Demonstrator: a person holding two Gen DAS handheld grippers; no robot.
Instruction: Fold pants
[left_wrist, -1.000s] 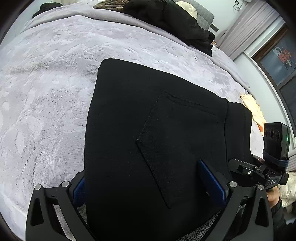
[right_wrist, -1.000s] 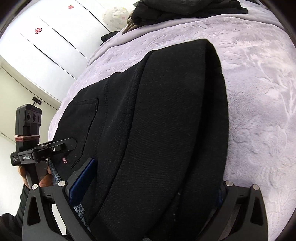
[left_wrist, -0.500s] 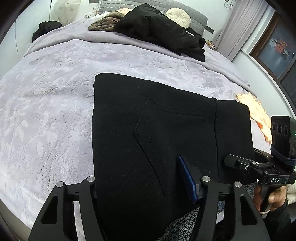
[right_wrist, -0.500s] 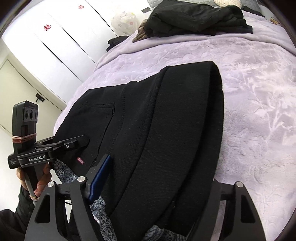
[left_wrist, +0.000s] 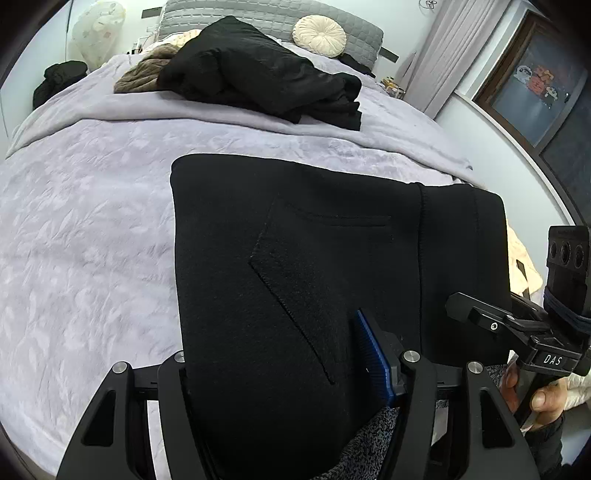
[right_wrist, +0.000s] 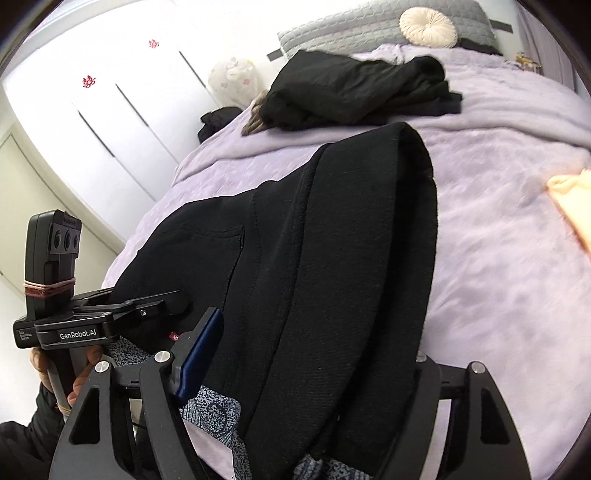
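Matt black woven pants; plush embossed lilac blanket.

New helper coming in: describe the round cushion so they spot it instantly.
Look to the head of the bed with the lilac blanket. The round cushion leans on the grey quilted headboard, beyond the black clothes pile; only it is cream and pleated.

Both wrist cams sit close, angled down along their fingers; both share the black pants and bed.
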